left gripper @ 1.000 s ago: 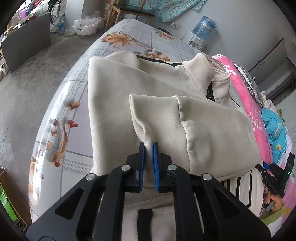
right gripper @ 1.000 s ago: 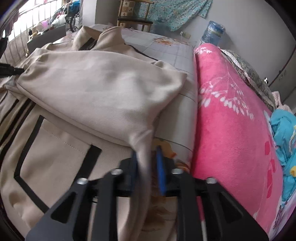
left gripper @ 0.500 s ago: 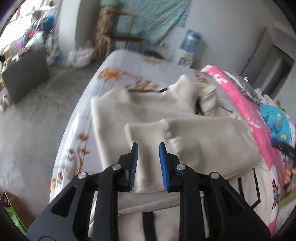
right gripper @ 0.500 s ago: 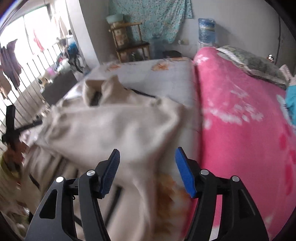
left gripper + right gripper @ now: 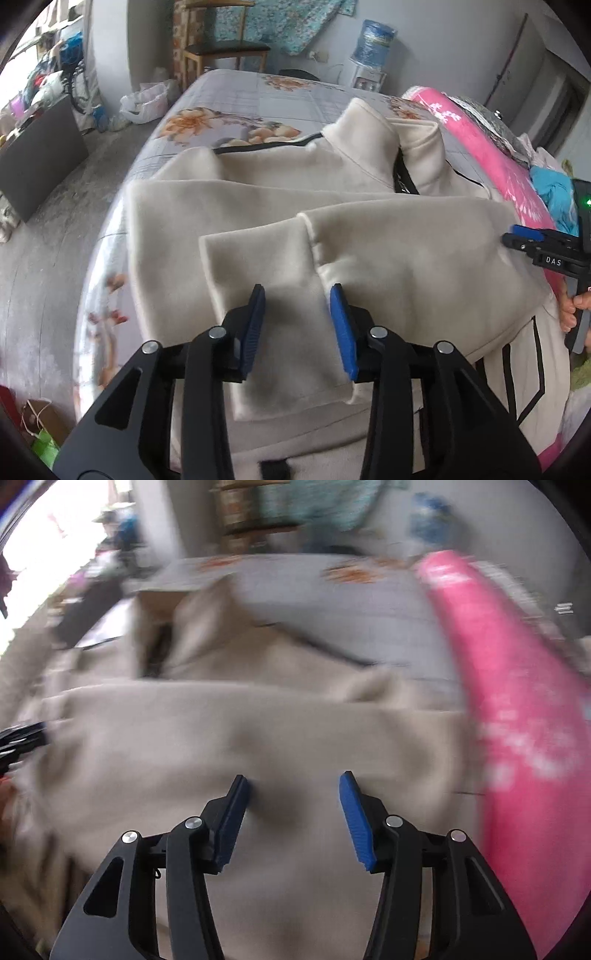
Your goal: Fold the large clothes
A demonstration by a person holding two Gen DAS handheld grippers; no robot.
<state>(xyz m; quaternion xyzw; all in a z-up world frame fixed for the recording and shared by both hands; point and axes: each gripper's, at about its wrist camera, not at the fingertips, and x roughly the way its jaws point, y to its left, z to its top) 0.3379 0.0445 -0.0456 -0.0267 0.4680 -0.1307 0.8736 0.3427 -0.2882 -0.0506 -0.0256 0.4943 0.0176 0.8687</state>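
Note:
A large beige jacket (image 5: 258, 206) with black trim lies on the bed, its collar toward the far end. One sleeve (image 5: 388, 258) is folded across the chest with its cuff (image 5: 266, 280) at the near left. My left gripper (image 5: 297, 295) is open and empty just above the cuff. My right gripper (image 5: 293, 781) is open and empty above the folded sleeve (image 5: 240, 731); that view is blurred. The right gripper also shows in the left wrist view (image 5: 517, 236) at the jacket's right edge.
The bed has a grey floral sheet (image 5: 236, 99). A pink blanket (image 5: 491, 158) lies along the bed's right side, also in the right wrist view (image 5: 517, 701). A wooden chair (image 5: 221, 48) and a water bottle (image 5: 373, 40) stand beyond the bed. Grey floor (image 5: 48, 236) lies left.
Both grippers let go of the sleeve, opened and lifted back from it. The sleeve now lies flat across the jacket's chest.

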